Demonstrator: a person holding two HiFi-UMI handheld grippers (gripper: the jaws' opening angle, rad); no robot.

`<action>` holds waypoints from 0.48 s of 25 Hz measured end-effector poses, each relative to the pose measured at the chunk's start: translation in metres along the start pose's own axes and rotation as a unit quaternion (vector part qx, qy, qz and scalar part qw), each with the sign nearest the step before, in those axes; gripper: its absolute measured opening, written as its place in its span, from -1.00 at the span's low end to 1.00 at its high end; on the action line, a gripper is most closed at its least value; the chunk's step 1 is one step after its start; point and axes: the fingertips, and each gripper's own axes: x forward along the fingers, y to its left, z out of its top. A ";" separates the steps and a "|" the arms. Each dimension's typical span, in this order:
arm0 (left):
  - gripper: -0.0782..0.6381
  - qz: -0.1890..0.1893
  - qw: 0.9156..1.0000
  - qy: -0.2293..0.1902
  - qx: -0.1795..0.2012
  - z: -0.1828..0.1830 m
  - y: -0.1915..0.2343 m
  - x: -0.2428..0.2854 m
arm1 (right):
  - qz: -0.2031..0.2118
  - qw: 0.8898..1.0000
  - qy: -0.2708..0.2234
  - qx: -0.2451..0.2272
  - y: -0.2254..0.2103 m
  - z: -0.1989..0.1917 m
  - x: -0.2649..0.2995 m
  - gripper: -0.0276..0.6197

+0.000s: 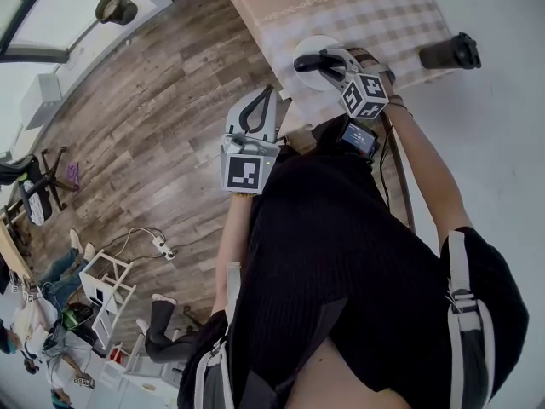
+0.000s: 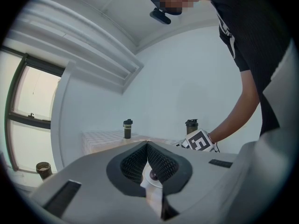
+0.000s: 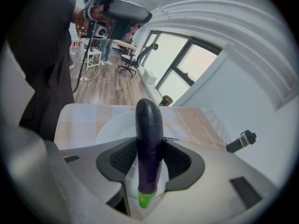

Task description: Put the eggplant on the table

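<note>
A dark purple eggplant (image 3: 148,125) with a green stem end stands lengthwise between the jaws of my right gripper (image 3: 149,143), which is shut on it. Just beyond the eggplant a white plate (image 3: 112,127) lies on the checked tablecloth (image 3: 187,125). In the head view my right gripper (image 1: 313,61) hangs over that plate (image 1: 317,44) at the table's near end. My left gripper (image 1: 255,113) is held level in front of my body, off the table, its tips (image 2: 147,144) meeting with nothing between them. The right gripper's marker cube (image 2: 201,141) shows in the left gripper view.
A black bottle (image 1: 450,53) stands on the table (image 1: 375,11) by the white wall, and a second bottle (image 2: 127,128) stands further along. A wooden floor (image 1: 145,126) lies left of the table, with a bin (image 1: 117,7), an office chair (image 1: 34,181) and people at far left.
</note>
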 end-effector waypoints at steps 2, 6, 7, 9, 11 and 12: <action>-0.81 0.001 1.000 -0.002 -0.002 0.000 0.000 0.000 | 0.002 1.000 0.004 -0.001 0.001 -0.002 0.002 -0.35; -0.81 0.002 1.000 -0.001 -0.002 0.001 0.000 -0.003 | 0.004 1.000 0.007 -0.001 0.001 -0.002 0.003 -0.35; -0.81 0.002 1.000 -0.001 -0.002 0.001 0.000 -0.004 | 0.005 1.000 0.008 -0.001 0.001 -0.002 0.003 -0.35; -0.81 0.003 1.000 -0.002 -0.002 0.002 0.000 -0.005 | 0.005 1.000 0.009 -0.001 0.001 -0.001 0.003 -0.35; -0.81 0.005 1.000 -0.002 -0.003 0.002 0.000 -0.007 | 0.007 1.000 0.010 -0.002 0.002 -0.001 0.003 -0.35; -0.81 0.005 1.000 -0.002 -0.003 0.002 0.000 -0.008 | 0.007 1.000 0.010 -0.001 0.003 -0.001 0.003 -0.35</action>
